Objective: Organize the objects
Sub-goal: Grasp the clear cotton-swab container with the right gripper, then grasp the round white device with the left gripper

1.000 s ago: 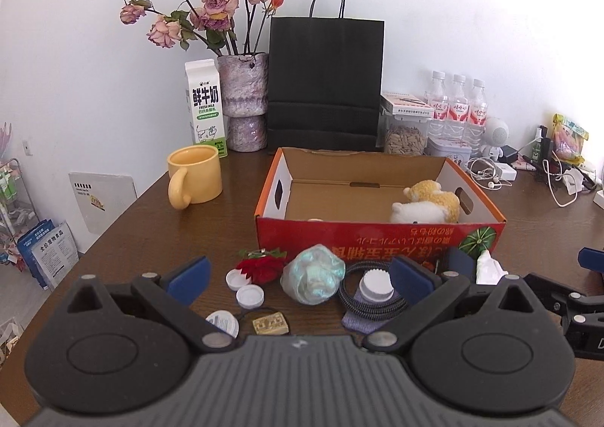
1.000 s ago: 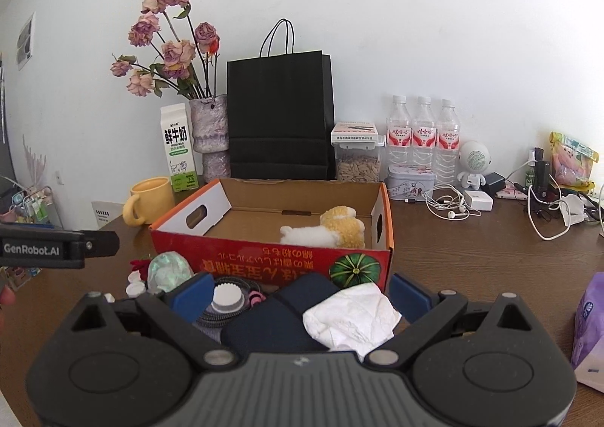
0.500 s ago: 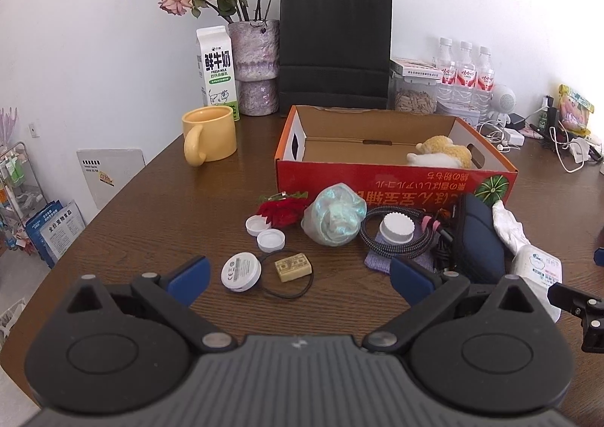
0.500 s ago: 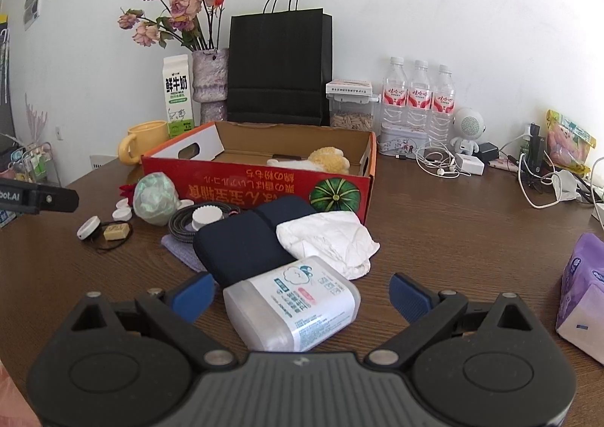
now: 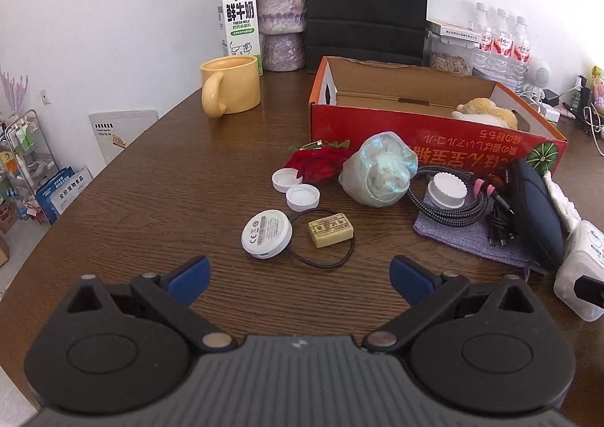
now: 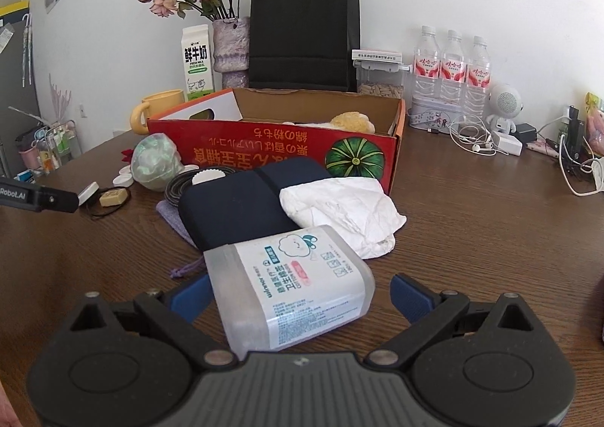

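Two hand-held grippers hover low over a cluttered brown table [image 5: 151,181], both with jaws spread wide and holding nothing. The left gripper [image 5: 300,278] faces a white round disc [image 5: 267,233] lying just beside a small tan block [image 5: 331,230], which sits inside a thin black loop [image 5: 324,238]. Beyond them rest two white bottle caps [image 5: 294,187], a red fabric flower [image 5: 315,164] and a crumpled pale-green wrapper ball [image 5: 379,174].

To the right, a coiled braided cable [image 5: 445,206] with a white ribbed lid [image 5: 448,190] in its centre lies on a lilac cloth pouch [image 5: 464,238], next to a dark blue zip case [image 6: 245,200]. The right gripper [image 6: 300,291] straddles the near end of a frosted plastic cotton-swab box [image 6: 290,287] lying on its side; its blue pads stand apart from the box on the right, while the left pad is partly hidden behind it. A crumpled white tissue [image 6: 343,208] touches the case and the box.

Behind the clutter stands an open red cardboard box [image 5: 434,147] printed with a green pumpkin, holding a yellow-and-white plush toy [image 5: 487,113]. A yellow mug [image 5: 230,91], a milk carton [image 5: 239,25], a vase of dried roses [image 6: 230,45], a black paper bag [image 6: 304,34] and three water bottles [image 6: 451,64] line the wall side
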The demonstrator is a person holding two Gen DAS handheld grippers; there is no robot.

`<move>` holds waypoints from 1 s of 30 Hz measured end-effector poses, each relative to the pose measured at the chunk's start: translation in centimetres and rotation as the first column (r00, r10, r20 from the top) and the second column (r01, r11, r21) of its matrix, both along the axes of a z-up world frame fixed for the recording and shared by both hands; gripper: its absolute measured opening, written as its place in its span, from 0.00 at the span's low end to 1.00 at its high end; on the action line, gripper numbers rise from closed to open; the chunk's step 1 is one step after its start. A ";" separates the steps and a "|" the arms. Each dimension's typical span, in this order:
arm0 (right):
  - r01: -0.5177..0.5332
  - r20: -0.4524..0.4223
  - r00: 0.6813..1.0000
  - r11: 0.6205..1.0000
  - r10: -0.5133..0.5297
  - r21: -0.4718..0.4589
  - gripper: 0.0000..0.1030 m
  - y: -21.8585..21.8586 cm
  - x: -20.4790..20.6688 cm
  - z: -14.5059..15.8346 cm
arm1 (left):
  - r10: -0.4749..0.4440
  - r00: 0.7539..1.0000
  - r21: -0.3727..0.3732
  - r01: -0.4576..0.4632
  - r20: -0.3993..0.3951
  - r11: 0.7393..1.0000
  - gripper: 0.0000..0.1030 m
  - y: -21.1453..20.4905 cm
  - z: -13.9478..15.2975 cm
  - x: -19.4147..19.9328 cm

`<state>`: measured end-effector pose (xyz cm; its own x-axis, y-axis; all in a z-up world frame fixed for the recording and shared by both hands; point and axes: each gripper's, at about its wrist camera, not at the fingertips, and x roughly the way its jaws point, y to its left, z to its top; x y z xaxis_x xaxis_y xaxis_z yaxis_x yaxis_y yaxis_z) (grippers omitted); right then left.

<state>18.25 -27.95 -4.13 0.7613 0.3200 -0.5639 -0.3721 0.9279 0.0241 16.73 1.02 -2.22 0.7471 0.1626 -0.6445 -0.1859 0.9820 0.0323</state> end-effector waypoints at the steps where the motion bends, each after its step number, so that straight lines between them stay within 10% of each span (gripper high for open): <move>1: -0.004 -0.002 1.000 1.000 0.004 -0.001 0.98 0.1 0.2 -0.1 | 0.003 1.000 -0.002 -0.003 -0.003 1.000 1.00 0.1 -0.1 0.3; 24: 0.037 0.012 0.999 0.998 -0.038 0.044 0.79 1.6 1.9 -0.5 | 0.007 1.000 -0.023 -0.007 -0.015 1.000 0.99 0.0 -1.6 4.9; 30: 0.038 0.011 0.999 0.998 -0.039 0.048 0.79 1.5 1.9 -0.4 | 0.016 1.000 -0.025 -0.016 -0.006 1.000 0.69 -0.2 -1.8 5.8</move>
<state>20.12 -26.47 -4.57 0.7800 0.3164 -0.5398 -0.3366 0.9395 0.0644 22.52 0.84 -4.06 0.7409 0.1587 -0.6526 -0.2017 0.9794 0.0092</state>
